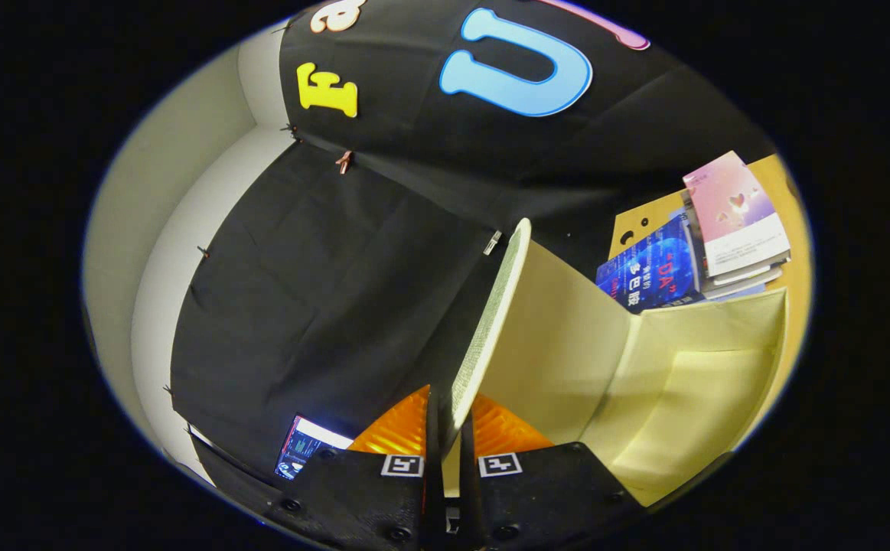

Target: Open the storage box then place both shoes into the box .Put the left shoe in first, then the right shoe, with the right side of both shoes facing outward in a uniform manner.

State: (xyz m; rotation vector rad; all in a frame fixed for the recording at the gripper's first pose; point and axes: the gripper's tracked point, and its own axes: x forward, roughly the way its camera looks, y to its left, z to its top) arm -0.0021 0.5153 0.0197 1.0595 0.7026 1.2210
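So the gripper (pixel 448 428) was pinched nearly closed on the lid (pixel 490 321), raised upright; the box (pixel 689 383) stood open, no shoes inside yet.

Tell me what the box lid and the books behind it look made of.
Lid, pinched between the gripper jaws: seemingly woven fabric over stiff board, from its textured face and thin rigid edge. Storage box: smooth matte cream lining inside. Books: paper with glossy printed covers catching light.
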